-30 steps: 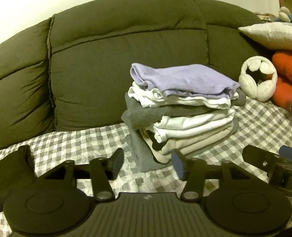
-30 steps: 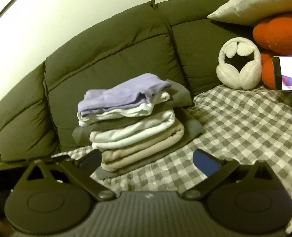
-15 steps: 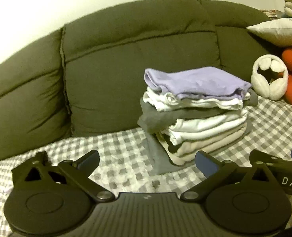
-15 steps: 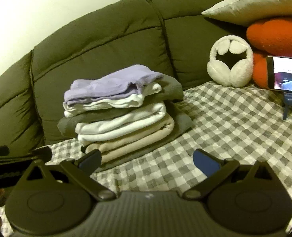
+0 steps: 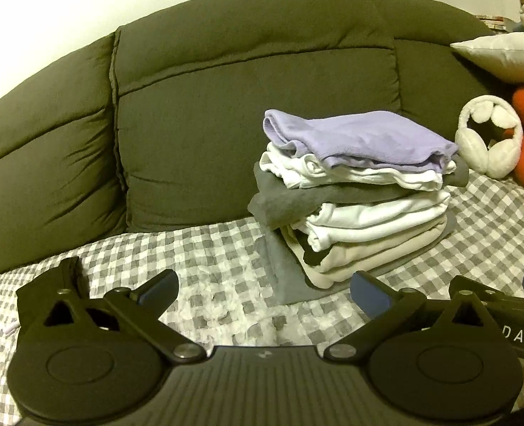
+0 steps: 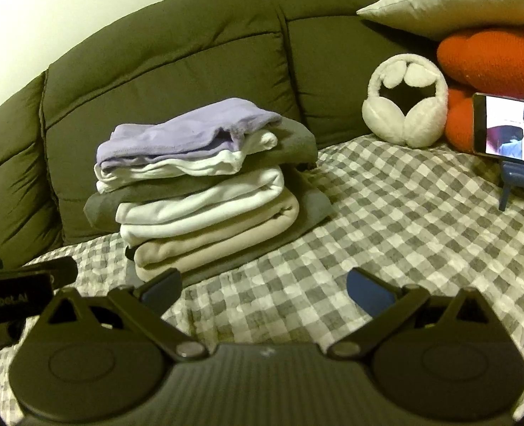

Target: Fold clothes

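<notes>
Beyond L fingers [image 5: 368,293], folded stack [image 5: 357,191], untouched

right gripper [image 5: 510,323]: "DAS" | left gripper [image 6: 13,294]: "nRobot.AI" | pillow [image 6: 453,3]: "but afraid"

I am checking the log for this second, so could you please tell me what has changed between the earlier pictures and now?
The left claw has opened wide; a second ago its fingers stood much closer together, gripping nothing. A dark cloth at its left now shows only as a sliver. The right claw stayed open and empty. The stack of folded clothes, lavender piece on top, kept its shape on the checked cover.
</notes>
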A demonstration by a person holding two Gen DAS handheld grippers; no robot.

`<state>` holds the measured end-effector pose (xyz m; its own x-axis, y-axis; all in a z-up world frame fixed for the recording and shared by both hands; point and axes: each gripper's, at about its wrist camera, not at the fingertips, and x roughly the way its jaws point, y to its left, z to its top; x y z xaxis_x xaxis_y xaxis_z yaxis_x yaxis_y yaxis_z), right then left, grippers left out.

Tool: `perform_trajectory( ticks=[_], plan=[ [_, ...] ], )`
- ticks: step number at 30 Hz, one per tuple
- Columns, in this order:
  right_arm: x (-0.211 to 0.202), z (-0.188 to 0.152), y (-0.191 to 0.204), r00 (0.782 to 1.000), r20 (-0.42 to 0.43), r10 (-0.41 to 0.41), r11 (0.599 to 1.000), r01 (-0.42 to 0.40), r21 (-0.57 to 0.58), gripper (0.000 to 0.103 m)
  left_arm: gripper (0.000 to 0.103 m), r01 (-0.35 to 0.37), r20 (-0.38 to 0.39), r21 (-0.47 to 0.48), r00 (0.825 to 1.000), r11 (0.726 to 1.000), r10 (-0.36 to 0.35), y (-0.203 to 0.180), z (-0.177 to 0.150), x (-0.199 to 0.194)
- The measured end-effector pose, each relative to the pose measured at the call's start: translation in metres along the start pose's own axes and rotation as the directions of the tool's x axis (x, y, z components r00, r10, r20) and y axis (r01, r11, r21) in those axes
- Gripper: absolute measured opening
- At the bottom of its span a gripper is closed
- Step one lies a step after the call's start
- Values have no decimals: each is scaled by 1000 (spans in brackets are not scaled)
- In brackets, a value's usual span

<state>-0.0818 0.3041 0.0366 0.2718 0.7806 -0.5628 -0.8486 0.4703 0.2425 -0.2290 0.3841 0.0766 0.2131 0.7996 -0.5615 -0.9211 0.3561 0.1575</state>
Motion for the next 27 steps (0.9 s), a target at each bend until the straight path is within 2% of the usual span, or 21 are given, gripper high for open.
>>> perform_trajectory(
  ticks=[27],
  plan=[
    [3,-1,2,1000,-11,-16,1000,16,-24,103,103,-24,-12,-1,1000,1000,24,1,0,3]
  ],
)
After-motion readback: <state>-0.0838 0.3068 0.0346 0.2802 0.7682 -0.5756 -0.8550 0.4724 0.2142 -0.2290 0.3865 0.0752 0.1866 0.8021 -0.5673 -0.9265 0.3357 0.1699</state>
